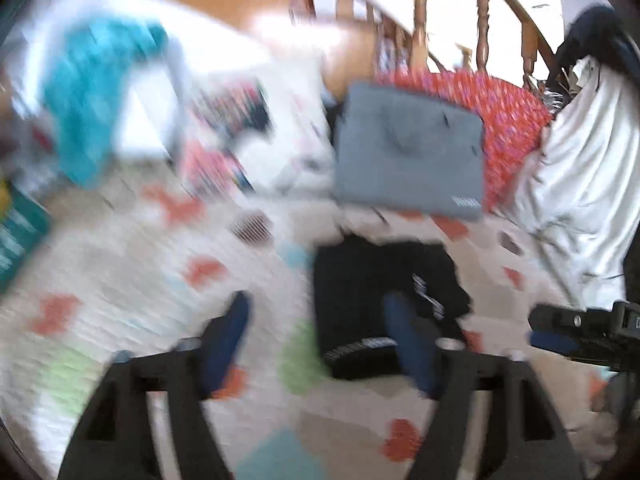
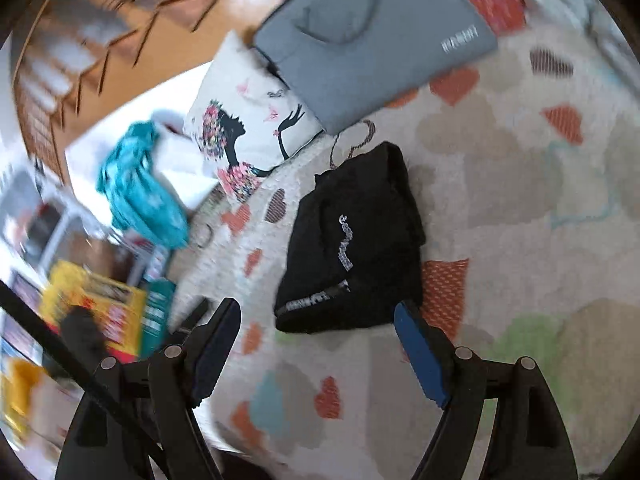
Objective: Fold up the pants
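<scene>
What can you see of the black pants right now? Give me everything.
The black pants lie folded into a compact, roughly rectangular bundle on the heart-patterned rug. The fabric looks soft and matte, with pale lettering across the top and along the near edge. Neither the left gripper nor the right gripper touches them; both are open and hold nothing. A grey bag lies just beyond, apart from them.

A pale rug (image 2: 520, 200) patterned with red, green and blue hearts covers the floor ahead of the claws. Beyond it lies wooden floor (image 2: 192, 28) and a wooden stair railing (image 1: 480, 20), bright daylight behind. A white cushion (image 2: 256, 132) printed with a woman's silhouette rests far ahead, touching a grey case (image 2: 372, 40).
</scene>
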The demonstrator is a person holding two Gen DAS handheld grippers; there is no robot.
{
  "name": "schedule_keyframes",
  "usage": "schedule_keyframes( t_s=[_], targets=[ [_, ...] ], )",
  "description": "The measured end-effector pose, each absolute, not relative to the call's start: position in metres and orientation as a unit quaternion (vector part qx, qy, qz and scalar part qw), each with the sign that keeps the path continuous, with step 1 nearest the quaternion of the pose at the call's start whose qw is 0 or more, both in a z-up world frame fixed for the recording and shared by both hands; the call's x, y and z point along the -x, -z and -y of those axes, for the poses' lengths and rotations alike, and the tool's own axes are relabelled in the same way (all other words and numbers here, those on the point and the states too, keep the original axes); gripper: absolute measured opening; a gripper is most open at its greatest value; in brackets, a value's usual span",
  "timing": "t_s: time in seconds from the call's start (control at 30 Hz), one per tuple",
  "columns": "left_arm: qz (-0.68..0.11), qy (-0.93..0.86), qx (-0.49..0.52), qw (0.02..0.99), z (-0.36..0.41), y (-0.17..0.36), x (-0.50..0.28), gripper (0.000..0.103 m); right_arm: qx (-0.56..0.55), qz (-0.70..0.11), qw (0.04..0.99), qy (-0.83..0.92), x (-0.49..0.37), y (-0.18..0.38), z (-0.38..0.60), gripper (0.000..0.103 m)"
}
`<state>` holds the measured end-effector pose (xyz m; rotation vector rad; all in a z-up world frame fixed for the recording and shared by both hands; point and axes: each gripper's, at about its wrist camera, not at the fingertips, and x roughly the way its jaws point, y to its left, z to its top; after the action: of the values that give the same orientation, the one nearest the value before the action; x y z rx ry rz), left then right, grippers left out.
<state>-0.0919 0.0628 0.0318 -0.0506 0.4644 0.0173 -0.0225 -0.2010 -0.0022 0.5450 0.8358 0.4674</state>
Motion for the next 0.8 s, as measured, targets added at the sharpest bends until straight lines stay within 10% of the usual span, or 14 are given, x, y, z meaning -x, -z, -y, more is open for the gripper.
schedule_keyframes(
  t_s=[0.07, 0.23, 0.8],
  targets=[
    [-0.18, -0.044, 0.008, 0.983, -0.06, -0.04, 0.115, 0.103, -0.24, -0.39, 0.866, -0.202, 0.039, 0.005, 0.198, 0.084],
    [-0.128, -0.124, -0.024, 0.984, -0.056, -0.042, 0.152, 0.103, -0.168, -0.396, 0.891, -0.145, 0.066, 0.021, 0.183, 0.087],
    [-0.341, -0.076, 0.051, 0.935, -0.069, 0.024, 0.106, 0.103, -0.085, -0.424, 0.896, -0.104, 0.064, 0.053, 0.153, 0.091]
  ],
)
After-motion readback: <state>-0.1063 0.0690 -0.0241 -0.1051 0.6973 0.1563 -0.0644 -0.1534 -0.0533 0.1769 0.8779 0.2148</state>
